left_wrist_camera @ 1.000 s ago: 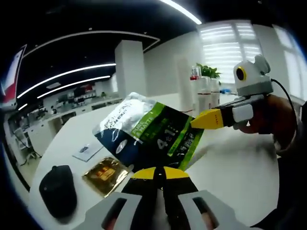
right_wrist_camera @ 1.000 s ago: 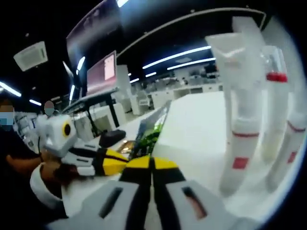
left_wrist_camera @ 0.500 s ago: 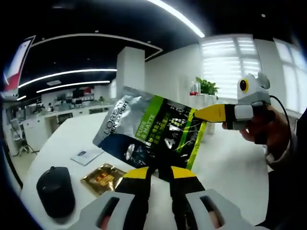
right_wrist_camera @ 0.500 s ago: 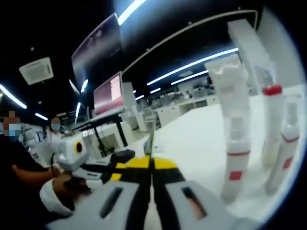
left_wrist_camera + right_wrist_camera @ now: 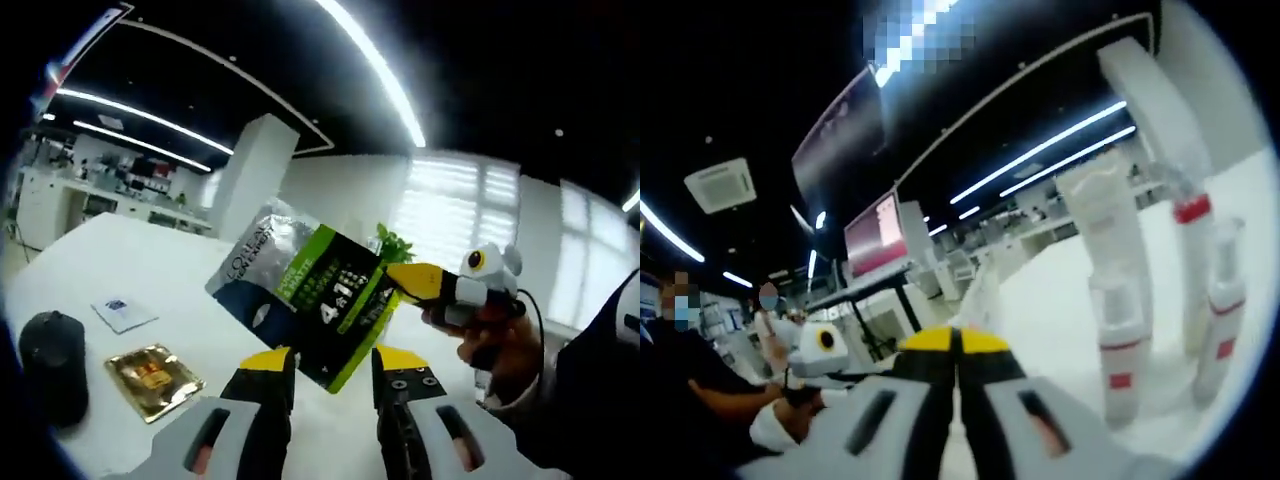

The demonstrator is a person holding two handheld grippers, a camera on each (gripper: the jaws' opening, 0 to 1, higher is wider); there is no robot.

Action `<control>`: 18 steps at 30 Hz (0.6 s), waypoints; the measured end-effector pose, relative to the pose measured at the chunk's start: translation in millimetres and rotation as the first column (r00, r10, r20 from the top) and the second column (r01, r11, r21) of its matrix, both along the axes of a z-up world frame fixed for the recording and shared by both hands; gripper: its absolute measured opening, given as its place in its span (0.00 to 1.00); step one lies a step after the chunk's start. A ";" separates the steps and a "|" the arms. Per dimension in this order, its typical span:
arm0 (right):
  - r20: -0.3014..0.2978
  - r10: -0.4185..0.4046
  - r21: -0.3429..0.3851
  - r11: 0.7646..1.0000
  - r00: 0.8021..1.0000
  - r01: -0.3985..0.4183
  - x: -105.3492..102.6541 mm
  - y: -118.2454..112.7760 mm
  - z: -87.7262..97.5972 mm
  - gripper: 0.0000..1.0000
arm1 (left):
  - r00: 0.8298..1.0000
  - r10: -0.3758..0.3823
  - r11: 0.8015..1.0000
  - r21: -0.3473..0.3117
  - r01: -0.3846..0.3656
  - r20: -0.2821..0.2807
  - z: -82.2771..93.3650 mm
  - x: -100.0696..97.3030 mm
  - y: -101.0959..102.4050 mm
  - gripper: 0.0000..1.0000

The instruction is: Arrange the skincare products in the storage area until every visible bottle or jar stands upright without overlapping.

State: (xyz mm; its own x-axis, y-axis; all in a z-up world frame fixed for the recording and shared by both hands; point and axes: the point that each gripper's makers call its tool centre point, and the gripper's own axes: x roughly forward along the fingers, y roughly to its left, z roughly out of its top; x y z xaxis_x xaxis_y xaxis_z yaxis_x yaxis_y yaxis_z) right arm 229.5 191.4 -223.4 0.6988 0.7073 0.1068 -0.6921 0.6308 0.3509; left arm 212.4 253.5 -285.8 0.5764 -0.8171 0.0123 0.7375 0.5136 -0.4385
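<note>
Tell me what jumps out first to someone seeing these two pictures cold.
In the left gripper view, the silver, green and black pouch dominates, held up in mid-air above the white table by the right gripper pinching its edge, while the left gripper stands open just below it. A gold sachet and a black mouse lie on the table at the left. In the right gripper view, tall white tubes stand upright at the right.

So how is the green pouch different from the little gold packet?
The green pouch is held up in the air, pinched at one edge by the right gripper; the gold packet lies flat on the table. The pouch looks much larger than the packet. The pouch is silver, dark and green with big print; the packet is plain gold with a small red label. Both are flat, shiny sachets.
</note>
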 end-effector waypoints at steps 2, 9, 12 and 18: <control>0.000 0.026 0.012 1.000 1.000 -0.026 -5.3 1.4 6.3 0.00 | 1.000 -0.011 0.998 -0.069 0.010 -0.019 8.2 -1.8 -2.8 0.37; 0.080 0.076 0.025 0.997 0.994 -0.078 -27.9 6.4 41.8 0.00 | 0.999 -0.011 0.989 -0.151 0.006 -0.037 18.0 -2.0 -2.9 0.46; 0.090 0.103 0.031 0.994 0.991 -0.106 -36.2 9.4 50.2 0.00 | 0.997 -0.038 0.972 -0.234 0.022 -0.062 25.1 -4.2 -4.8 0.49; 0.122 0.131 0.066 0.988 0.984 -0.140 -46.0 12.5 64.7 0.00 | 0.986 -0.141 0.914 -0.393 0.096 -0.086 42.2 -14.8 -12.8 0.52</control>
State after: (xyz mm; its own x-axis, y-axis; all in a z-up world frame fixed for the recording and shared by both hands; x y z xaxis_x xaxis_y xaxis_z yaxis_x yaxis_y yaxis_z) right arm 183.5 204.0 -158.7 0.5768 0.7817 0.2373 -0.8083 0.5039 0.3045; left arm 197.7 240.7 -243.5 0.4915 -0.8237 0.2829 0.7179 0.1993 -0.6670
